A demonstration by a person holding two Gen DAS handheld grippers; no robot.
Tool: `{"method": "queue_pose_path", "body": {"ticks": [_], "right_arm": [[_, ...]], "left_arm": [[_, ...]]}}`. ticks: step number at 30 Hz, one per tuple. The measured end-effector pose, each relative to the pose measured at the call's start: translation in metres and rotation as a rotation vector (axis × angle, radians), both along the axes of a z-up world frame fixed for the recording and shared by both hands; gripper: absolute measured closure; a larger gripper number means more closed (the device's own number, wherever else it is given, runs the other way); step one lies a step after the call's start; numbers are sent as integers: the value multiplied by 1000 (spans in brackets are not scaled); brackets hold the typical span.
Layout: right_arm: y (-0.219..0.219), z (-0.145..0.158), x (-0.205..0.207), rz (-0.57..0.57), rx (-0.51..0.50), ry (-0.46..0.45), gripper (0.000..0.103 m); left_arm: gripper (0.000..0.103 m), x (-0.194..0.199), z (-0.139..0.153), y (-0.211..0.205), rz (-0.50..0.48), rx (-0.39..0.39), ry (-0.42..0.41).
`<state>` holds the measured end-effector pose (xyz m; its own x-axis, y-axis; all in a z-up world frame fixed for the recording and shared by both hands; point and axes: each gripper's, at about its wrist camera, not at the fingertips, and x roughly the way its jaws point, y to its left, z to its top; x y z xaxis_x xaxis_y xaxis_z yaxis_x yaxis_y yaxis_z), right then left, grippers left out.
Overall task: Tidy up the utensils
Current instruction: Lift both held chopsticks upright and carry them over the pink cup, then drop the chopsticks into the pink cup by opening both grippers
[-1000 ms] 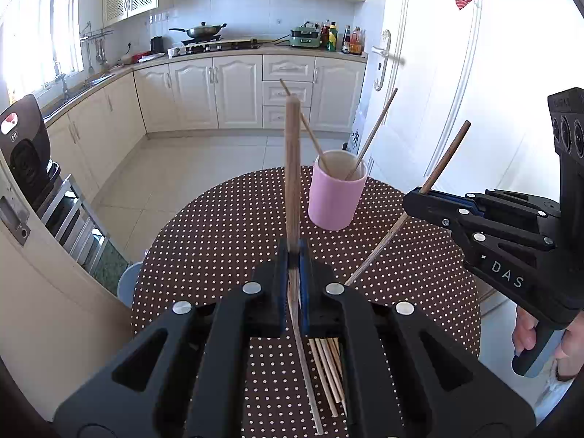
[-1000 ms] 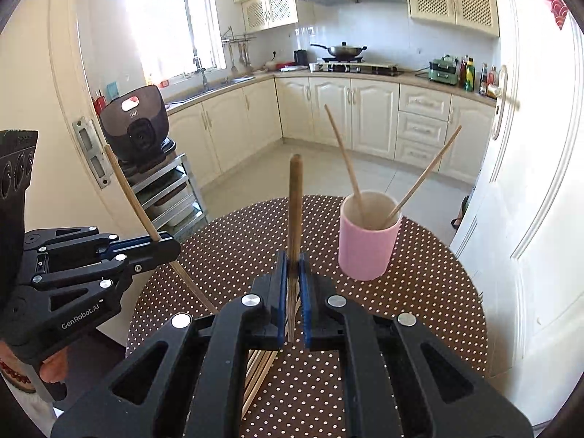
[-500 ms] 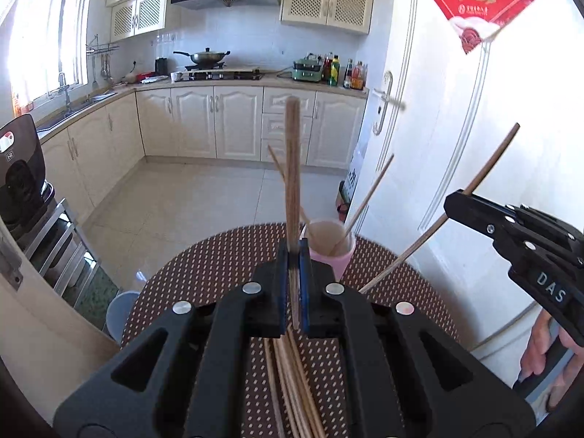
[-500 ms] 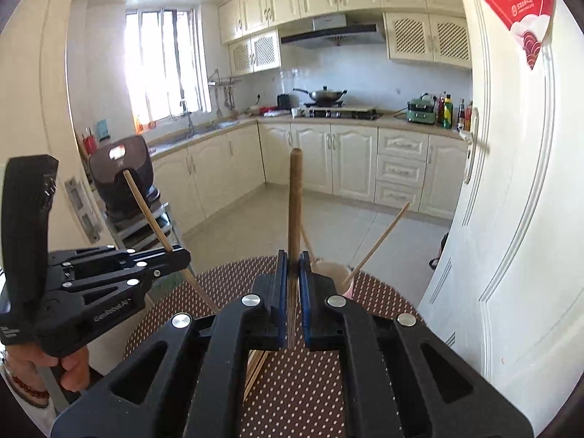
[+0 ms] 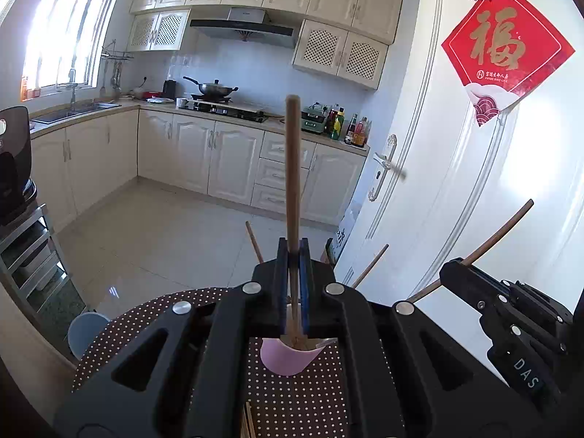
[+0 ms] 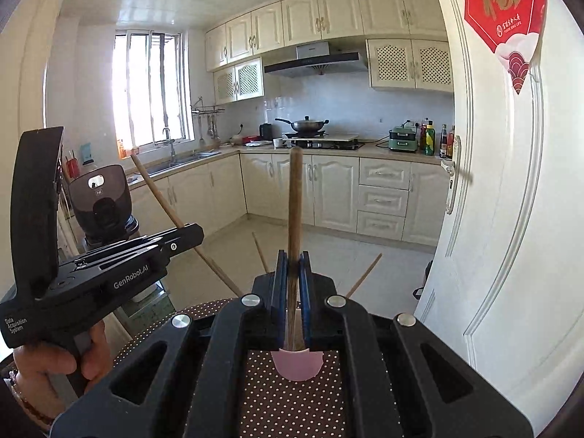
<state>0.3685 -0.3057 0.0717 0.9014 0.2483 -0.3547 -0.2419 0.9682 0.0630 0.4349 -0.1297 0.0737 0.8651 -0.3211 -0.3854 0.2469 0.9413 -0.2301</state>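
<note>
In the left wrist view my left gripper (image 5: 293, 255) is shut on a wooden chopstick (image 5: 293, 168) that stands upright between the pads. Below the jaws, part of the pink cup (image 5: 288, 359) shows on the dotted table (image 5: 127, 328), with two chopsticks (image 5: 372, 264) poking out of it. My right gripper (image 5: 452, 273) hangs at the right, shut on a slanted chopstick (image 5: 500, 233). In the right wrist view the right gripper (image 6: 293, 259) clamps its chopstick (image 6: 294, 200) above the pink cup (image 6: 297, 365). The left gripper (image 6: 193, 233) is at the left, held by a hand (image 6: 54, 357).
A white door (image 5: 474, 182) stands close on the right. Left of the table are a blue stool (image 5: 85, 332) and a metal rack with a dark appliance (image 6: 100, 197). Ends of loose chopsticks (image 5: 248, 419) lie at the table's near edge. Kitchen cabinets line the back.
Both grippers have risen and tipped upward, each keeping its chopstick. The pink cup has slid down in both views and is now mostly hidden behind the jaws.
</note>
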Motion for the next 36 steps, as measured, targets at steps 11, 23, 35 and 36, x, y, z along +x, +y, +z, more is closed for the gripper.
{"method": "queue_pose_path", "body": {"ticks": [11,23,35,36], "right_arm": [[-6,-14,14,-21,12,9,98],[2,-31,28,-30,4,54,98],[2,-40,36,-36,19,89,98],[1,-40,38,-36,23,93,98]], "left_arm": [[97,18,-45,-17,-52,56,64],[97,18,-66,-28,-90,158,106],[96,17,-68,-26,-98,173,132],[96,17,-68,-26,-96,173,134]]}}
